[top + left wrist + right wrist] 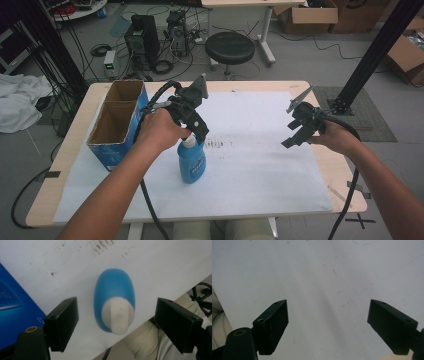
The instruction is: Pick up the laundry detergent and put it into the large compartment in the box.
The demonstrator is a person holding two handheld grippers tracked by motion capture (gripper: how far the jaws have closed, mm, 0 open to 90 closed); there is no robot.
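A blue bottle (192, 164) with a white cap stands upright on the white sheet (250, 165) near the table's front left. My left gripper (199, 136) hovers right above its cap, pointing down. In the left gripper view the bottle (114, 293) lies between the wide-apart jaws, seen from above, with its white cap (118, 316) untouched; my left gripper (116, 325) is open. My right gripper (295, 139) hangs over the sheet at the right, open, with nothing between its fingers (271, 325); in its own view my right gripper (328, 326) looks onto bare sheet.
An open blue cardboard box (116, 125) with two compartments stands at the table's left, close behind my left hand. A black stool (229, 48) and computer gear sit on the floor beyond the far edge. A dark smudge (216, 144) marks the sheet.
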